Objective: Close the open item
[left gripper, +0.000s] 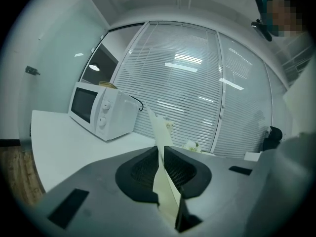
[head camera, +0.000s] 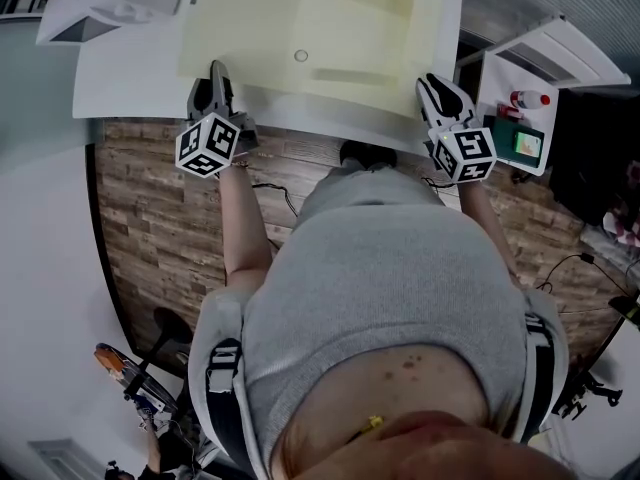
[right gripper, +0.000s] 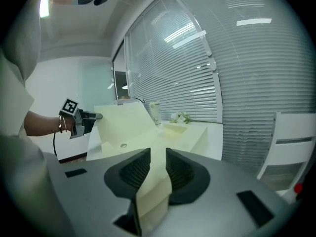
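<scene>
The pale yellow box [head camera: 330, 28] lies open on the white table [head camera: 120, 83], top centre of the head view. The left gripper [head camera: 216, 80] pinches its left edge. The right gripper [head camera: 440, 93] stands slightly spread around its right flap.

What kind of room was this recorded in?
Probably an office or a staff break room. A white microwave stands on a long white table, slatted blinds cover glass walls behind it, and the floor is wood plank.

White table [head camera: 120, 88] on wood-plank floor [head camera: 160, 238], slatted blinds [left gripper: 187, 83] covering the windows
</scene>
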